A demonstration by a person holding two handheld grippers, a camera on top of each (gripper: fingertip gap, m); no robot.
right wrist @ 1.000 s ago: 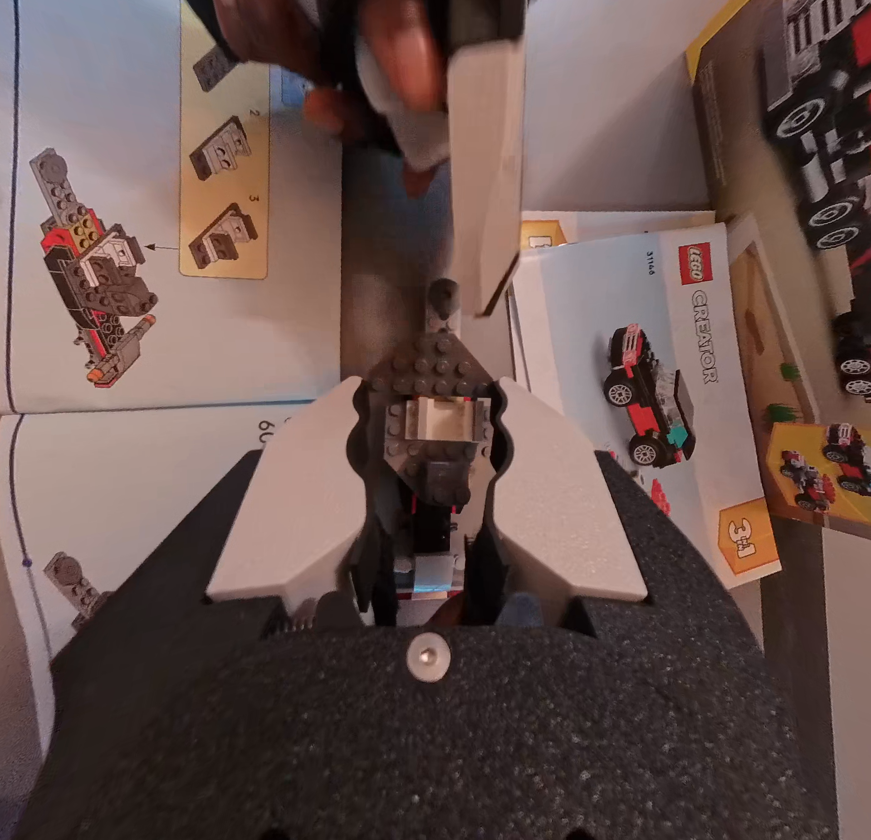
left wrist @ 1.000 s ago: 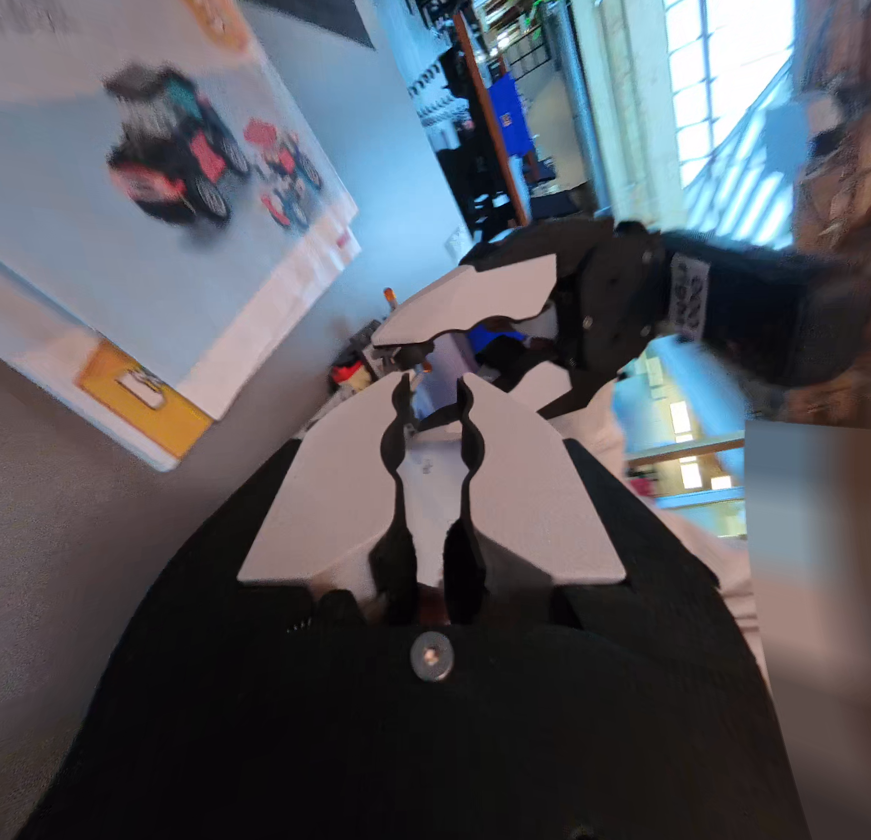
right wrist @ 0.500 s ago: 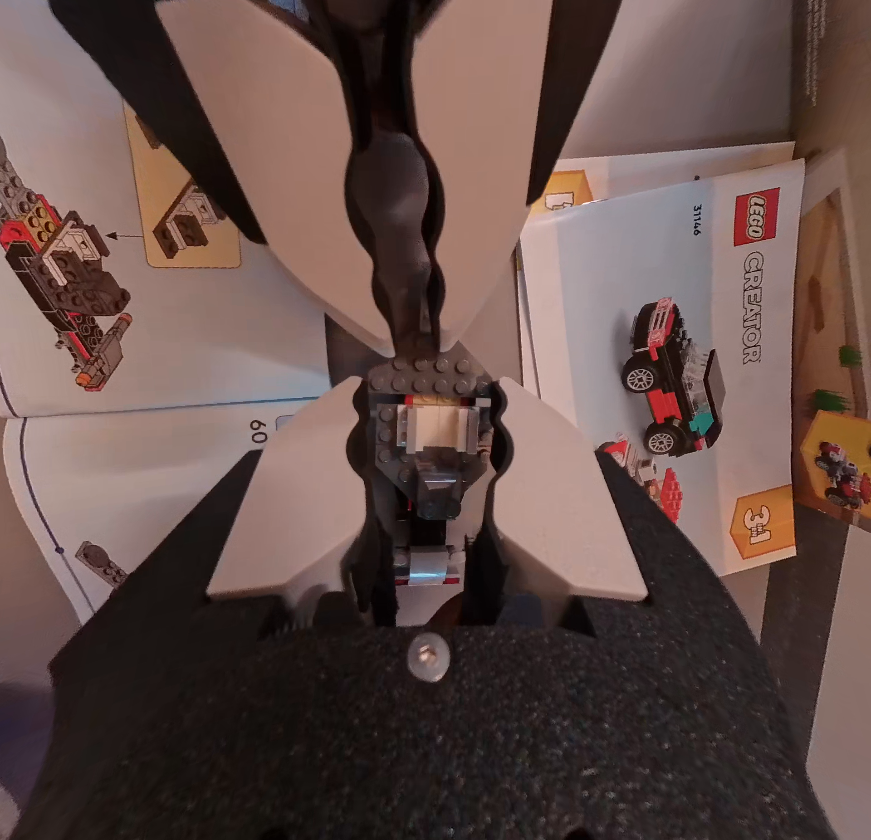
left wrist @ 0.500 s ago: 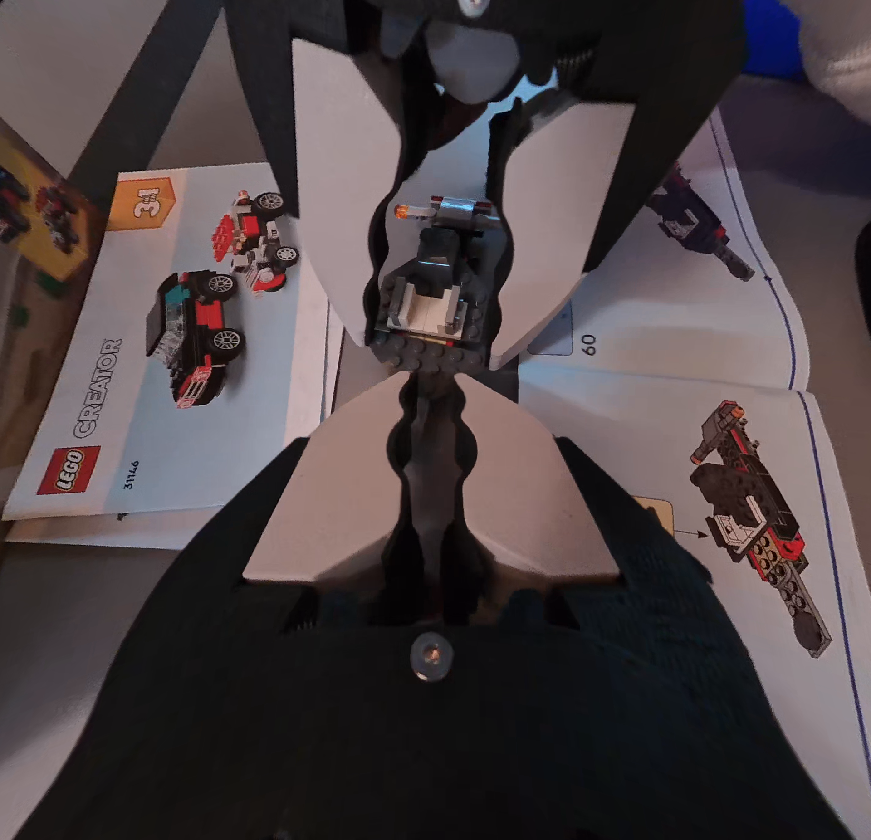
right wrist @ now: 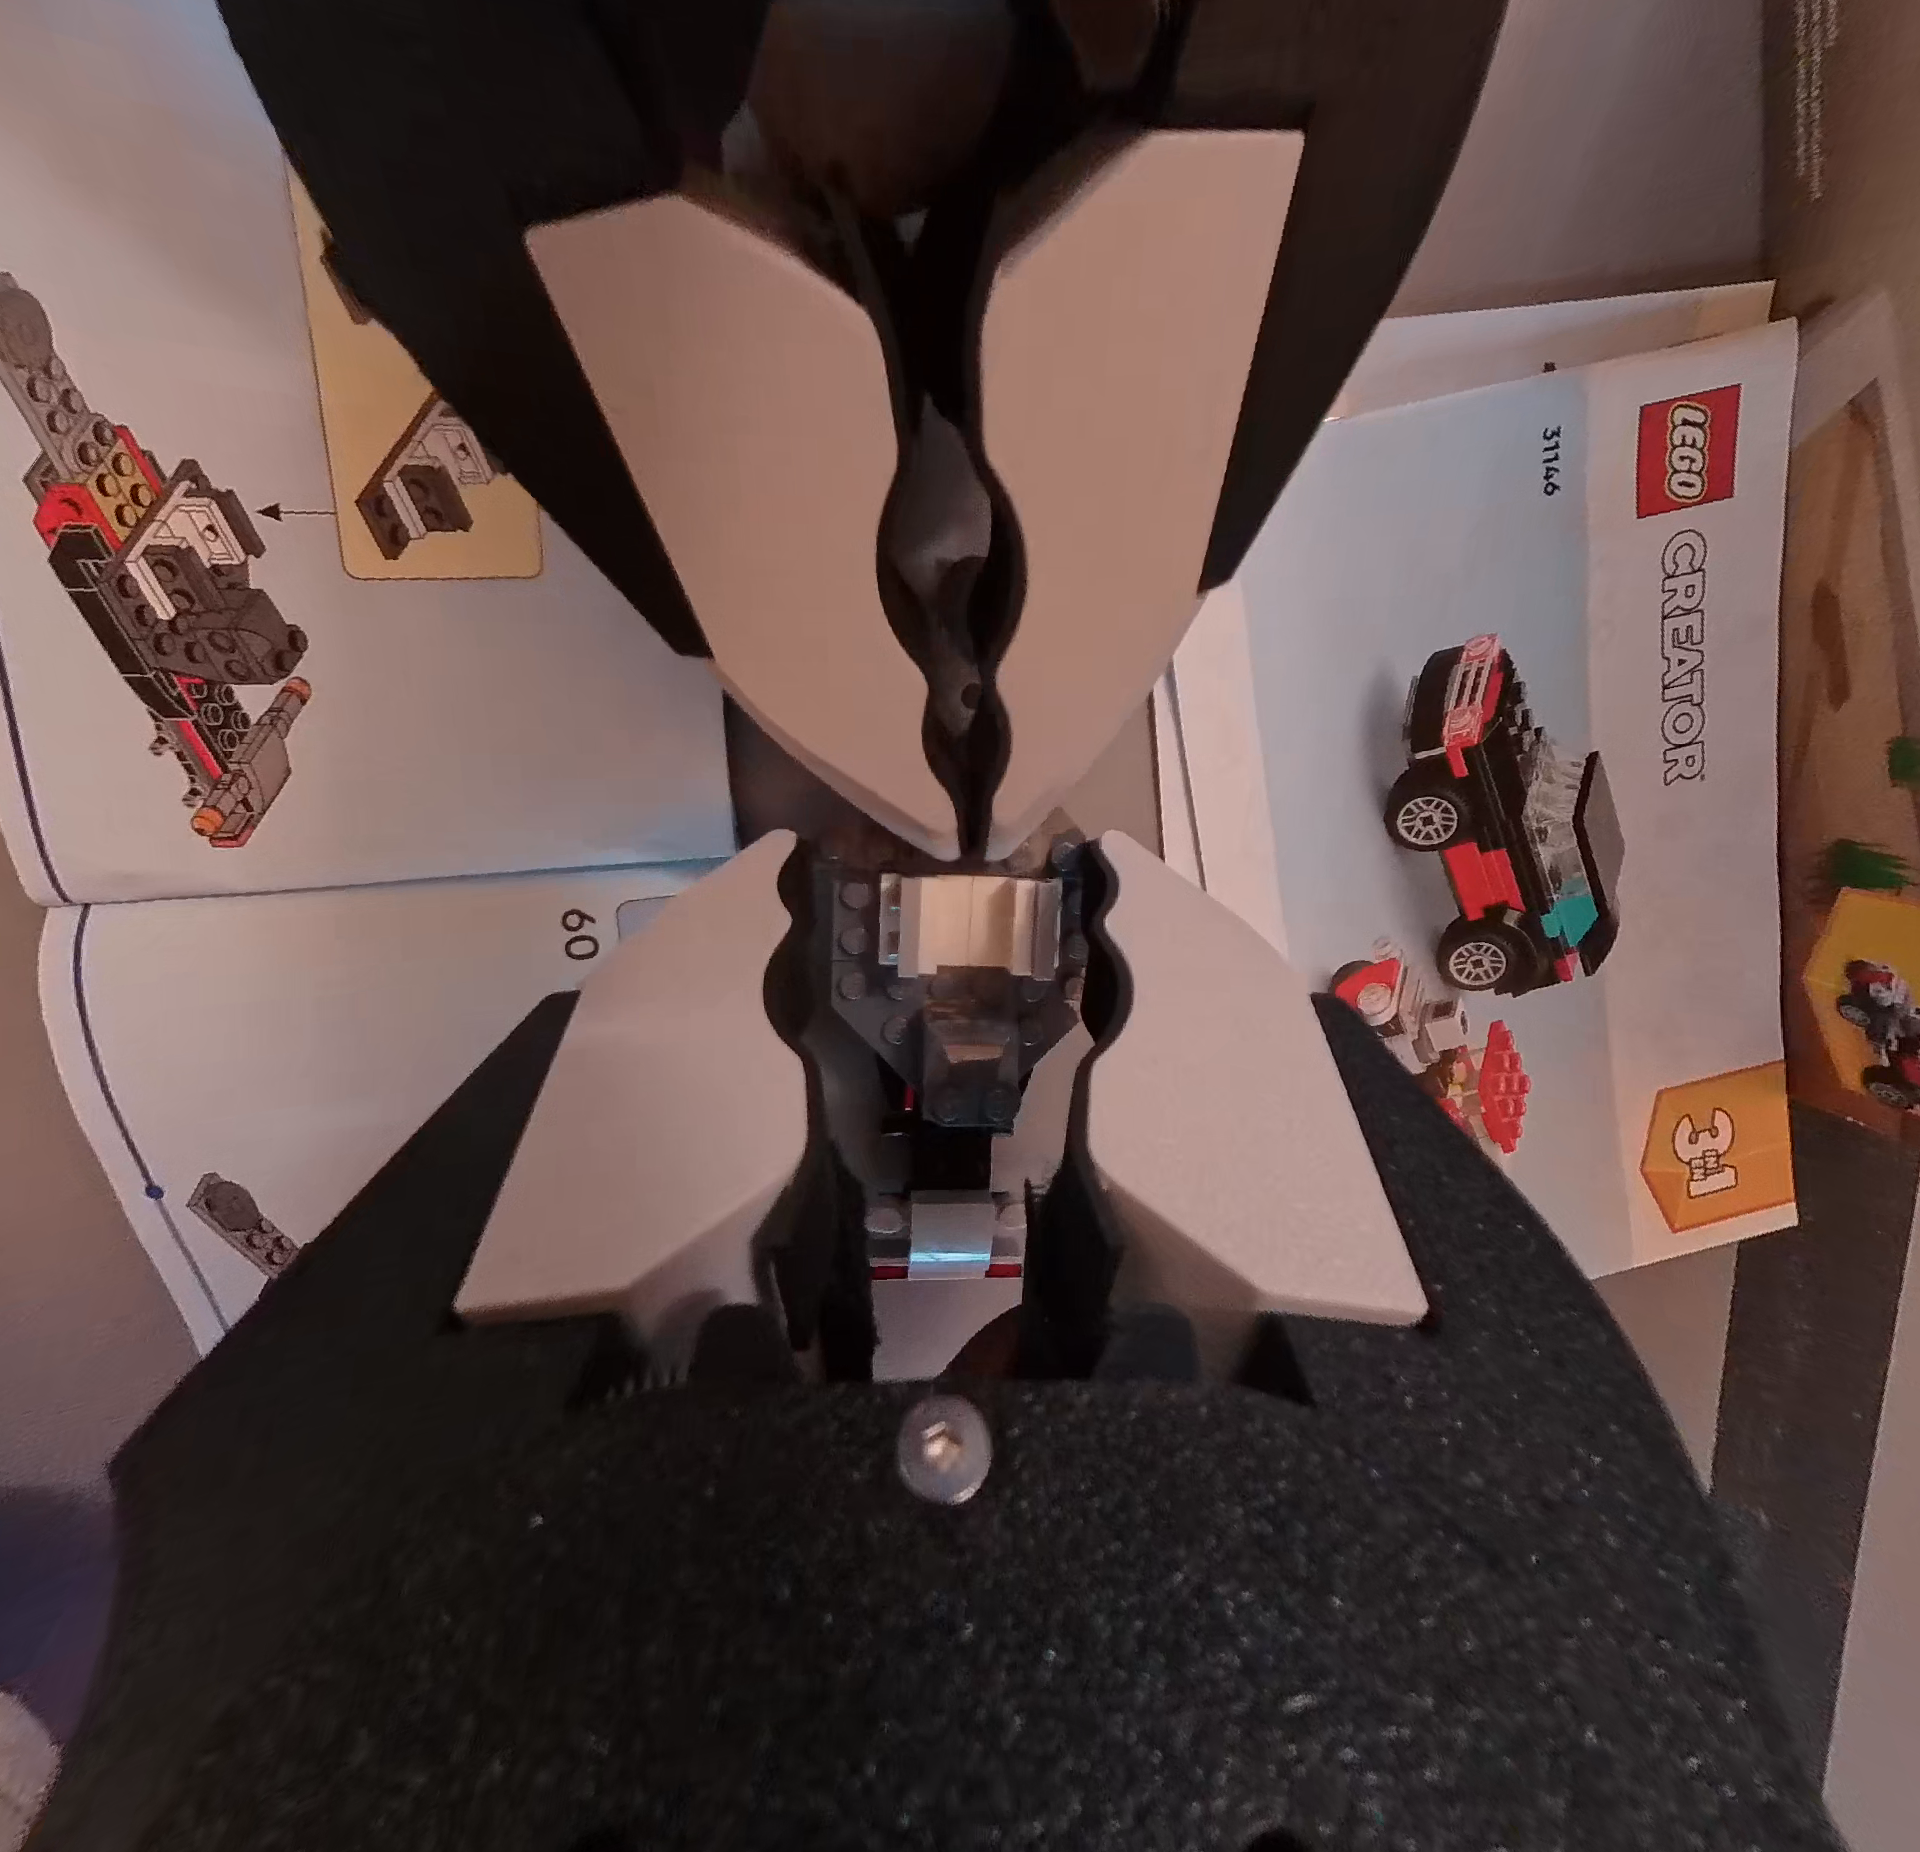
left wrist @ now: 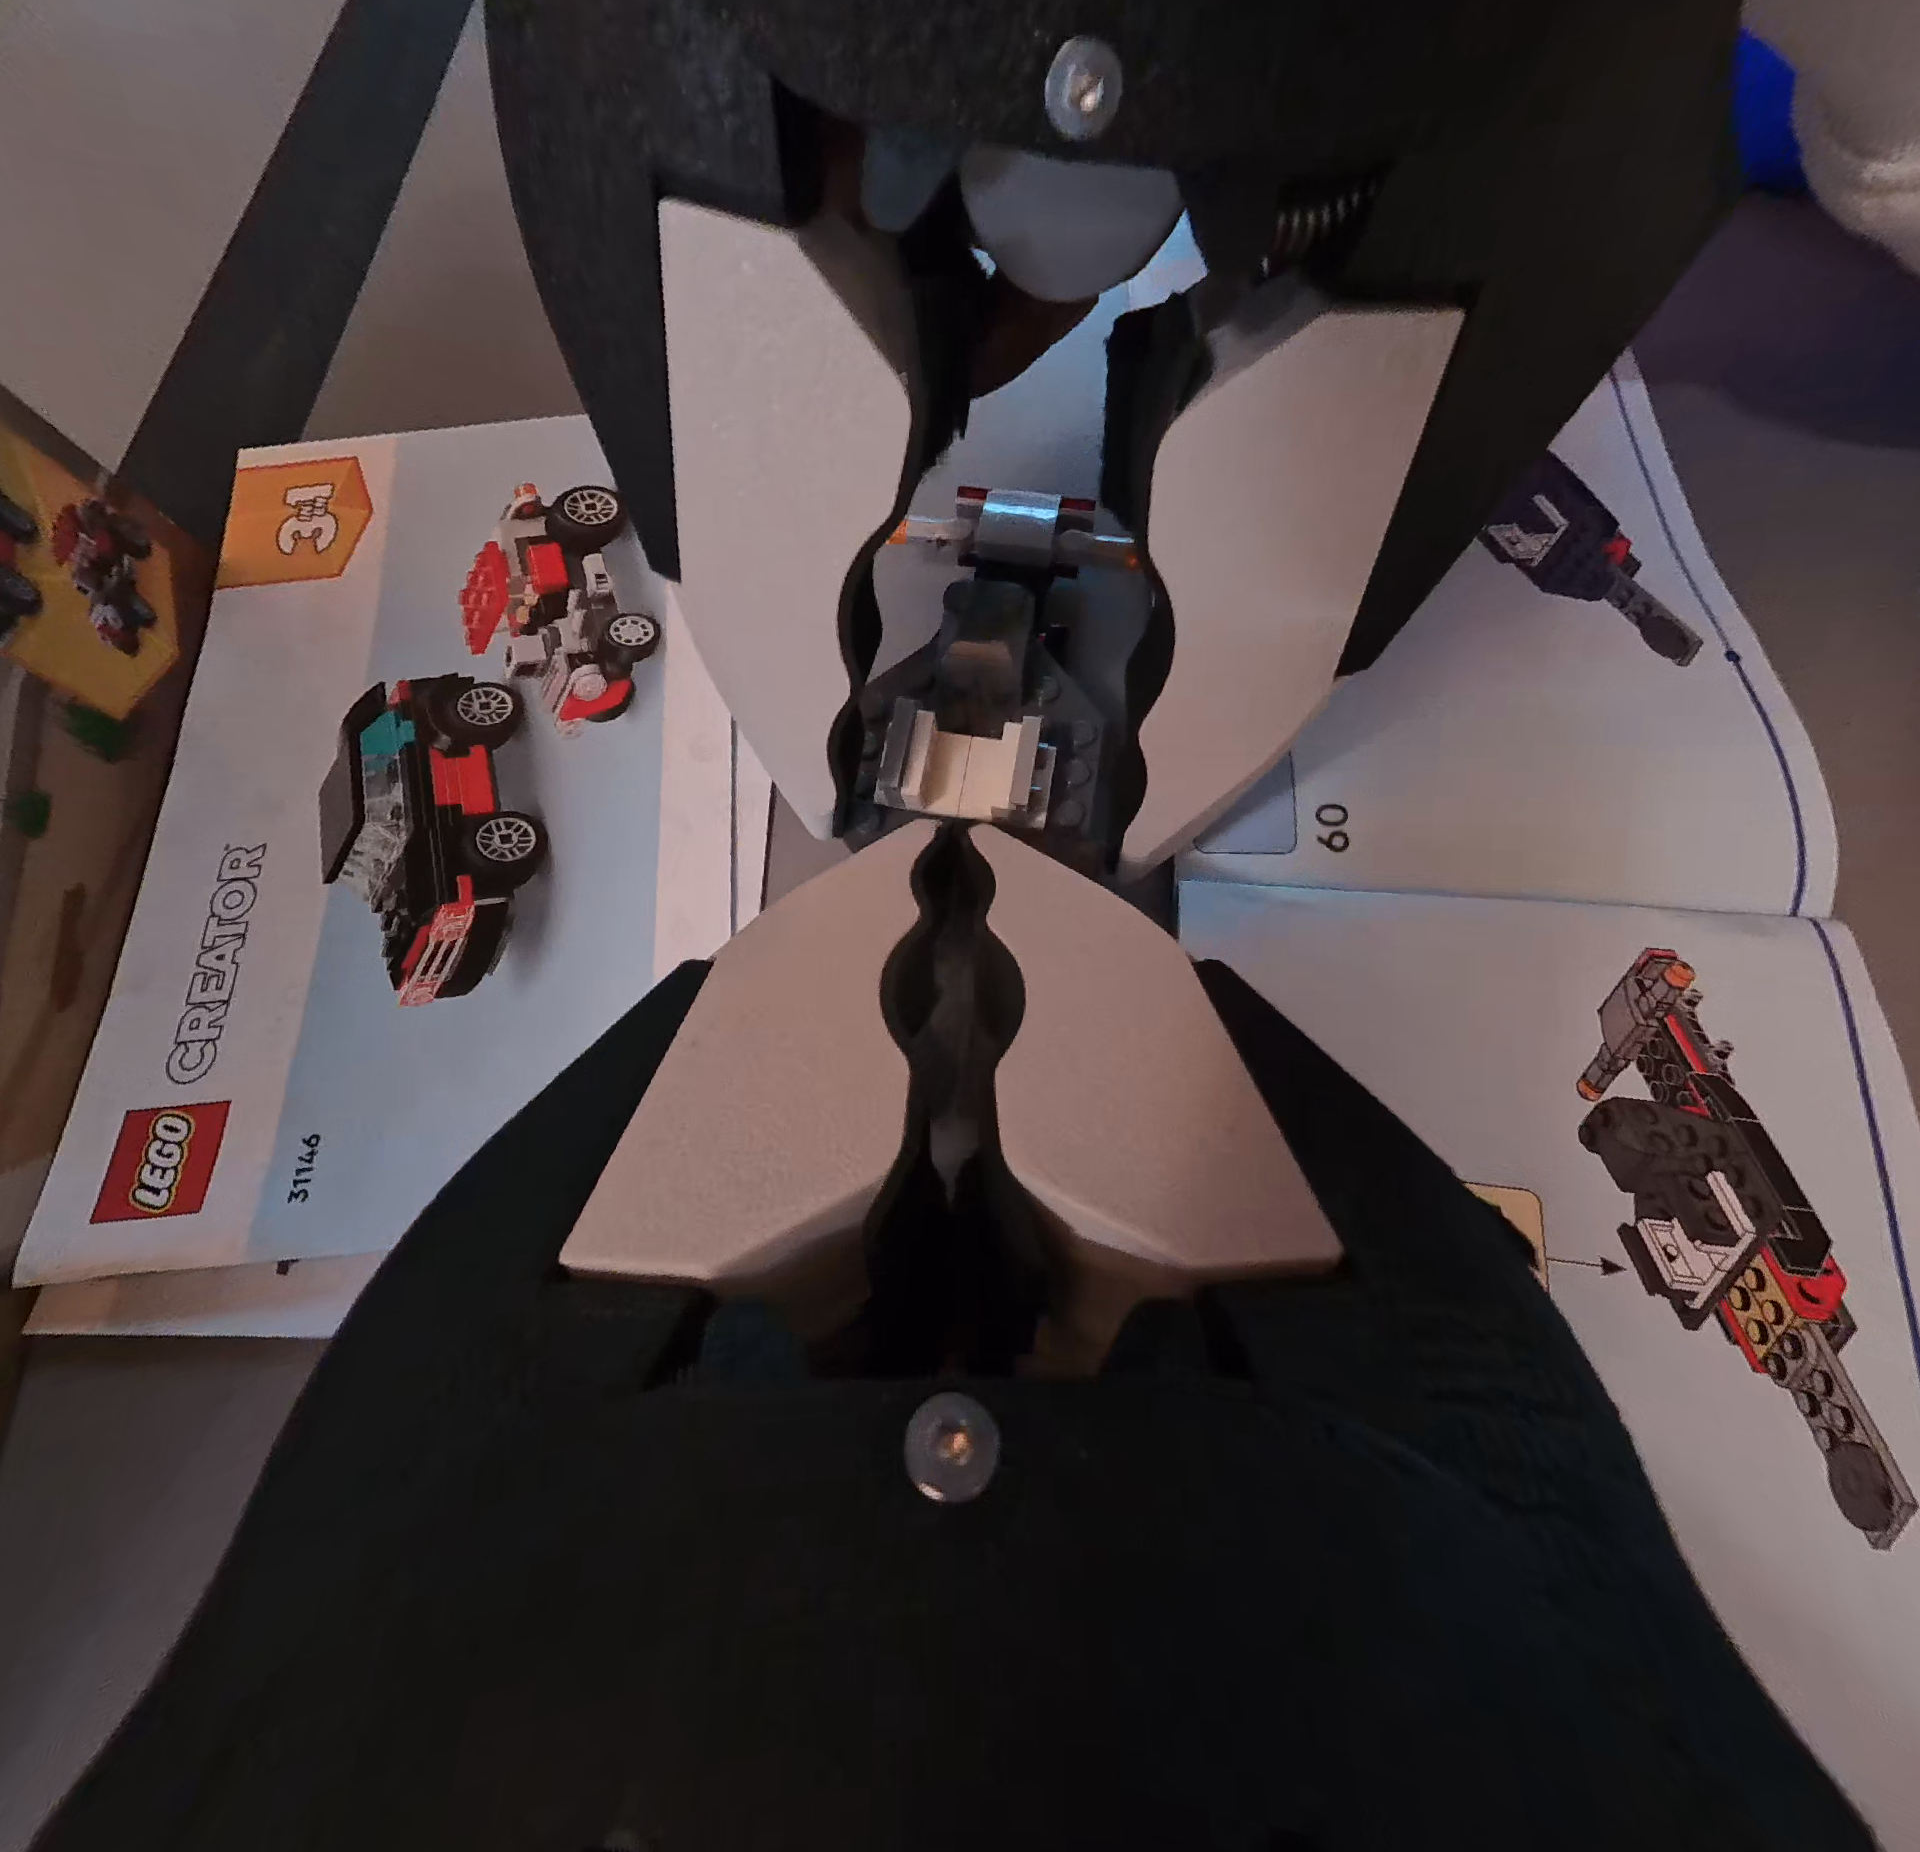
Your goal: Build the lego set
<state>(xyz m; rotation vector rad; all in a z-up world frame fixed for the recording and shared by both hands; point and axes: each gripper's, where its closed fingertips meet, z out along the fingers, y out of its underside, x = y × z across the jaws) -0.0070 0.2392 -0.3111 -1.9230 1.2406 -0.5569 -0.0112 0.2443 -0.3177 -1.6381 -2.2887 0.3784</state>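
1. The partly built dark grey, black and red brick model is clamped at frame centre in the right gripper, its long axis along the fingers.
2. The left gripper meets the model's studded end tip to tip, closed on a thin dark grey piece, largely hidden.
3. Beneath lie an open white instruction booklet and a closed pale blue booklet; the joint itself is obscured.

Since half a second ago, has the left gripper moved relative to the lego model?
Yes. In the right wrist view the left gripper has come closer: its tips, which sat at the dark far edge of the lego model, now touch its white brick.
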